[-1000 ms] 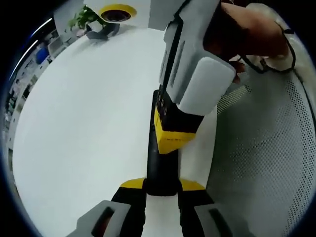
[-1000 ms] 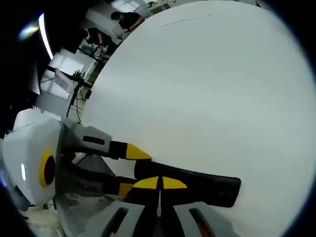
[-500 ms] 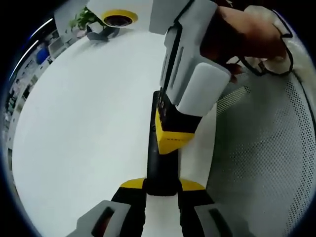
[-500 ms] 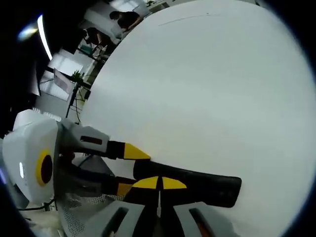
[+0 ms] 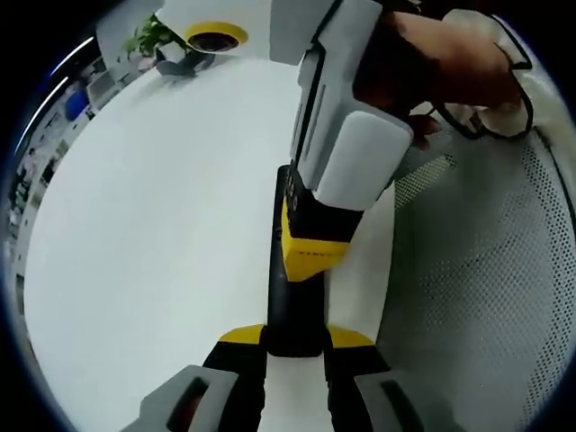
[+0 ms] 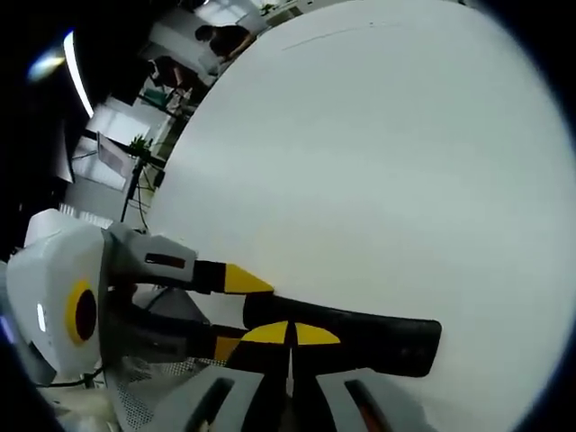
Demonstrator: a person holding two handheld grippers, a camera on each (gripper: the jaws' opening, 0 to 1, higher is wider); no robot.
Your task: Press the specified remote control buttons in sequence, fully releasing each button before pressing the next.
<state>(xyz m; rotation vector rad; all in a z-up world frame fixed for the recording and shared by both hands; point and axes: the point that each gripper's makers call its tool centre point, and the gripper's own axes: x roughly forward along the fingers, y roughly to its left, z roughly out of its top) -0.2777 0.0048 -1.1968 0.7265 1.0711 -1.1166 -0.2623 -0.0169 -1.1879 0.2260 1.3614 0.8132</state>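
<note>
A long black remote control lies along the white table, and my left gripper is shut on its near end, yellow tips on either side. My right gripper comes down from the upper right, held by a hand, with its yellow tip resting on the remote's top face. In the right gripper view, the right gripper is shut, its yellow tips together against the remote. The left gripper clamps the remote's end from the left. The buttons are hidden under the tip.
A white perforated surface borders the table on the right of the left gripper view. A potted plant and a yellow-rimmed object stand at the table's far edge. People and office furniture show beyond the table.
The right gripper's body has shifted slightly up and left in the left gripper view, and its yellow tip has stayed on the remote. The left gripper's hold is the same.
</note>
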